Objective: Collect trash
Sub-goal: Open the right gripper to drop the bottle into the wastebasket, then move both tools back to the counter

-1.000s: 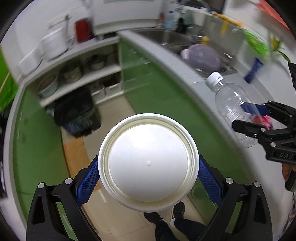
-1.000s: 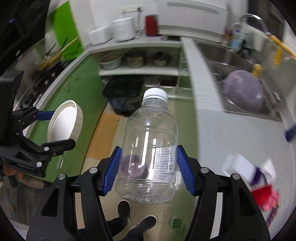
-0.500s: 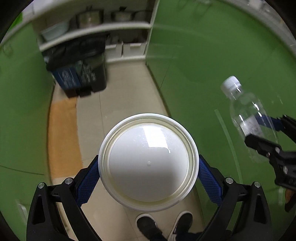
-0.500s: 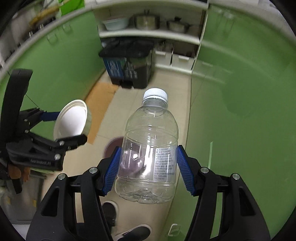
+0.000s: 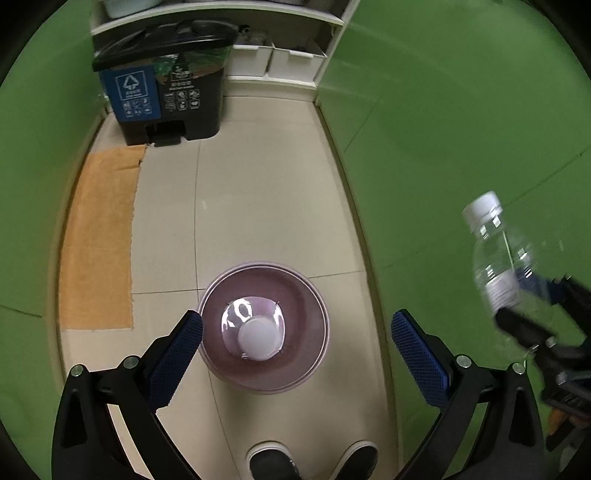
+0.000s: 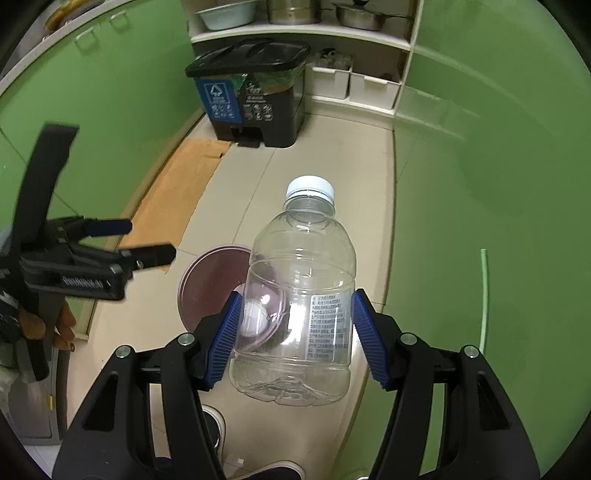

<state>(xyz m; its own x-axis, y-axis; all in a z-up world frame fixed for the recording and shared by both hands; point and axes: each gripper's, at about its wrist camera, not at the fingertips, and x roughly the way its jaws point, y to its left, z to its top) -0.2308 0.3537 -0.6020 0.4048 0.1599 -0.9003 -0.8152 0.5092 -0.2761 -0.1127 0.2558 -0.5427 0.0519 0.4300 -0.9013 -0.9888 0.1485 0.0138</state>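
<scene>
The left gripper (image 5: 295, 354) is pointed steeply down at the tiled floor (image 5: 258, 206); its jaws are opening wide and nothing is held between the blue pads (image 5: 419, 356). Directly below the gap, a round purple bin (image 5: 317, 354) stands on the floor, and a white cup (image 5: 258, 339) is seen inside it, near the middle, bottom up. Whether the cup is at rest cannot be told.

The right gripper (image 6: 293, 338) is closed part-way on a clear plastic bottle (image 6: 299, 295). Both blue pads are pressed against the bottle's lower body, the white cap (image 6: 310, 187) at the far end and the printed label towards the right pad. The bottle looks empty. In the right wrist view the purple bin is seen partly behind the bottle and left pad, with the white cup showing through the plastic.

At the far end of the floor a black two-compartment pedal bin (image 5: 162, 88) is noted, lid shut, with a blue recycling label on its left half. A flat piece of brown cardboard (image 5: 99, 240) lies along the left side of the floor. Green cabinet fronts (image 5: 461, 129) run down both sides. White shelves (image 6: 295, 31) with pots and a bowl are recorded behind the pedal bin. A person's shoes (image 5: 273, 461) are visible at the near edge.
</scene>
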